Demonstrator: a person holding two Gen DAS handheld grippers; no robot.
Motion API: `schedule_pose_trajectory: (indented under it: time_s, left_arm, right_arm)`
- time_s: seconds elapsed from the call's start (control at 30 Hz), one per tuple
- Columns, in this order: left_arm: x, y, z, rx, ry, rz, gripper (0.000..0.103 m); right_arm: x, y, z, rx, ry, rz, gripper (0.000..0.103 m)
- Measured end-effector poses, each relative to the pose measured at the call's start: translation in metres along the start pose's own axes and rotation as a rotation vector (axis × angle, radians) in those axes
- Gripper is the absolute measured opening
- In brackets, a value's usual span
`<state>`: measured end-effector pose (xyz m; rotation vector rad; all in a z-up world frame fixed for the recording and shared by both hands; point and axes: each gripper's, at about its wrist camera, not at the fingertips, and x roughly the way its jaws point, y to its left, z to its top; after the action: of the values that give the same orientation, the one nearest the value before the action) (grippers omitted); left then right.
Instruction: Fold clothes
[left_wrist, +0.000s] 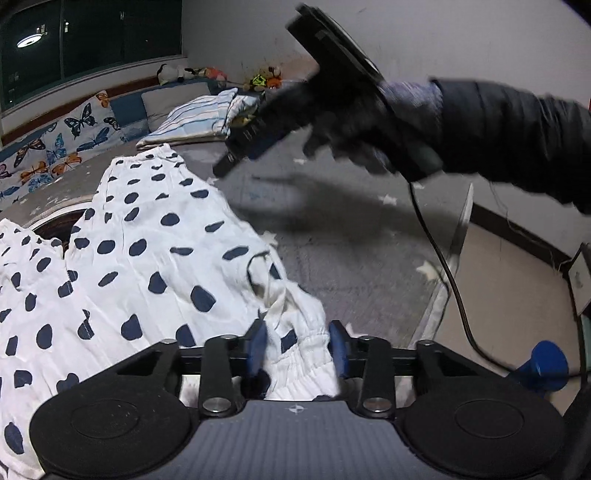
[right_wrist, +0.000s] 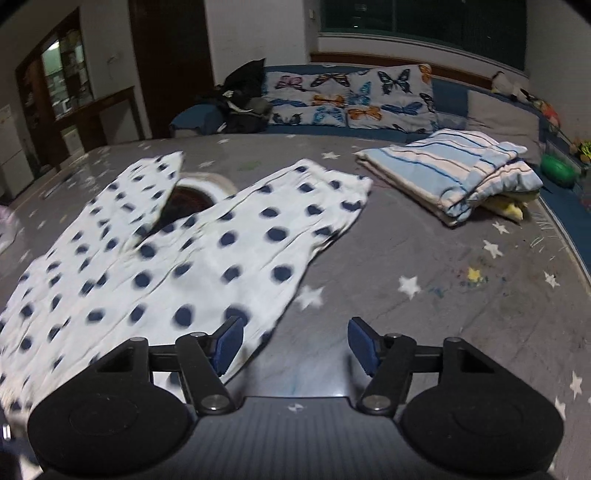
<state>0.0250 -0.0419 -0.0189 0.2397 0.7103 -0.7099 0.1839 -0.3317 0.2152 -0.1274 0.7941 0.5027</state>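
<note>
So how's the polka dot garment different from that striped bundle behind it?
The polka dot garment is white with dark blue dots; the striped bundle has blue and cream stripes. The garment lies spread out and wrinkled, while the bundle is already folded into a thick stack. The garment covers more of the surface. Both rest on the grey star-print surface.

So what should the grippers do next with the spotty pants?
Probably close the left hand-held gripper on the waistband bunched between its blue pads, which don't seem to press it yet. The spotty pants lie spread on the grey mat, legs apart, still unfolded. The right hand-held gripper is open over bare mat, just off the pants' edge, so it could take that edge after.
</note>
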Motion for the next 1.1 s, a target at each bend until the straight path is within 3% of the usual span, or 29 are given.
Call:
schedule_pose_trajectory:
  time_s: [0.07,0.17,0.4,0.6,0.7,0.77,0.93,1.1]
  left_arm:
    - [-0.001,0.004,0.001,-0.022,-0.001,-0.011,0.016]
    - [-0.006,0.015,0.004,-0.078,-0.014,-0.034,0.012]
    - [-0.024,0.052,0.006,-0.265,-0.066,-0.087,0.011]
    - [-0.029,0.067,0.006,-0.345,-0.086,-0.115,0.011]
    - [-0.031,0.068,0.006,-0.357,-0.088,-0.121,0.011]
    - [-0.032,0.069,0.004,-0.362,-0.089,-0.122,0.011]
    - [-0.036,0.069,0.002,-0.369,-0.101,-0.122,0.011]
    - [-0.049,0.067,-0.002,-0.380,-0.137,-0.117,0.010]
  right_arm:
    - [0.010,-0.008,0.009,0.032,-0.002,-0.002,0.055]
    - [0.033,-0.021,0.027,0.077,0.002,-0.010,0.048]
    - [0.092,-0.042,0.072,0.135,-0.003,-0.029,0.042]
    - [0.134,-0.055,0.099,0.164,-0.002,-0.052,0.039]
    - [0.144,-0.056,0.106,0.156,-0.009,-0.056,0.037]
    - [0.148,-0.055,0.109,0.152,-0.011,-0.067,0.025]
    - [0.147,-0.051,0.112,0.129,-0.010,-0.093,0.006]
    - [0.130,-0.053,0.123,0.174,-0.034,-0.120,0.004]
